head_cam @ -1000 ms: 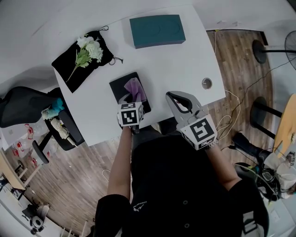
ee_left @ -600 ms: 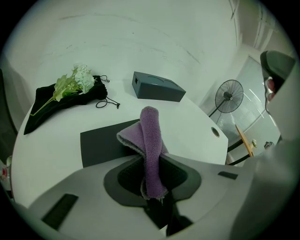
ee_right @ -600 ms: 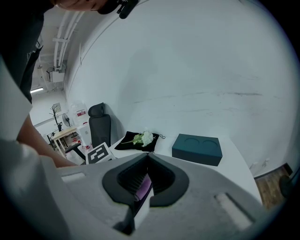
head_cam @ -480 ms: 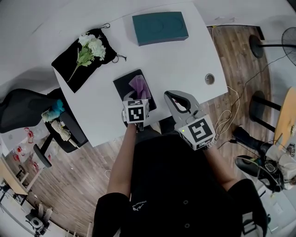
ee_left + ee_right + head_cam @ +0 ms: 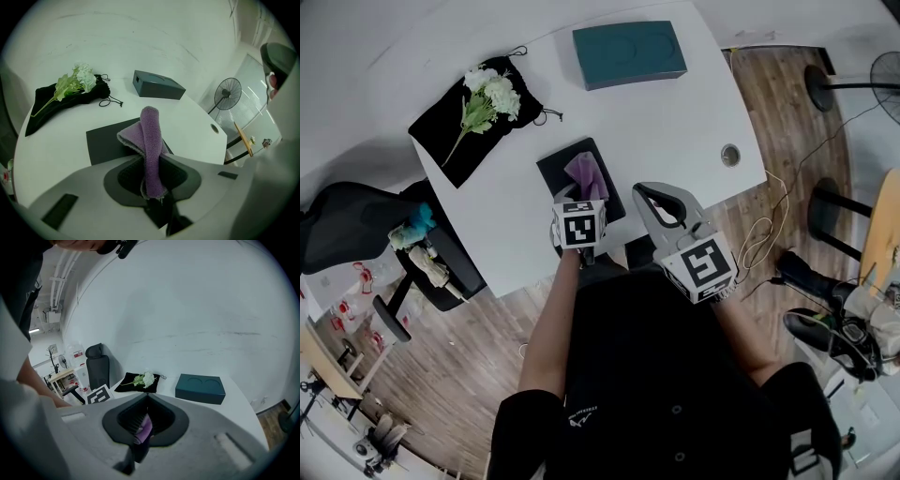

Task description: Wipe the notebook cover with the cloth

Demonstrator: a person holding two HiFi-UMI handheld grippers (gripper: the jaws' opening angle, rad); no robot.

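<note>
A black notebook (image 5: 555, 170) lies flat near the front edge of the white table (image 5: 675, 122). My left gripper (image 5: 580, 201) is shut on a purple cloth (image 5: 587, 174), which stands folded over the notebook's near right part. In the left gripper view the cloth (image 5: 150, 143) rises from between the jaws of the left gripper (image 5: 151, 174), with the notebook (image 5: 105, 143) behind it. My right gripper (image 5: 646, 193) hovers at the table's front edge, right of the notebook, shut and holding nothing. In its own view the right gripper (image 5: 147, 397) frames a bit of the cloth (image 5: 145, 429).
A teal box (image 5: 629, 53) sits at the table's far side. A black pouch (image 5: 455, 131) with white flowers (image 5: 492, 95) lies far left. A cable hole (image 5: 730, 155) is at the right. A black office chair (image 5: 356, 225) stands left of the table, a fan (image 5: 228, 92) beyond it.
The head view has shifted slightly. The left gripper keeps the cloth over the notebook's near part, barely moved. The right gripper has stayed where it was.
</note>
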